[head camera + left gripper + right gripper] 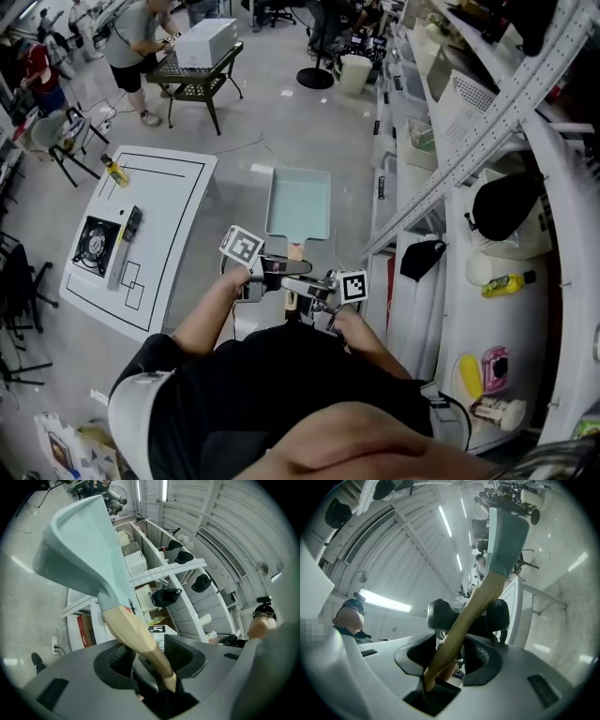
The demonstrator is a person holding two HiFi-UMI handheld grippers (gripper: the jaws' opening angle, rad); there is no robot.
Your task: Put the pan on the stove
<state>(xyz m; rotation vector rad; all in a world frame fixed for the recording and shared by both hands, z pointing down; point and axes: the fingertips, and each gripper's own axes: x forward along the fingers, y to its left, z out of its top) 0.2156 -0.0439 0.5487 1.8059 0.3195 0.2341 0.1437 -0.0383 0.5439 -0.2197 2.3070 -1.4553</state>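
Our left gripper (272, 274) and right gripper (305, 291) are both clenched on the wooden handle (294, 251) of the teal rectangular pan (298, 202). The pan is in the air at frame centre, well apart from the stove (94, 246) at the left. Held only by its handle end, it could twist or sag as we carry it.
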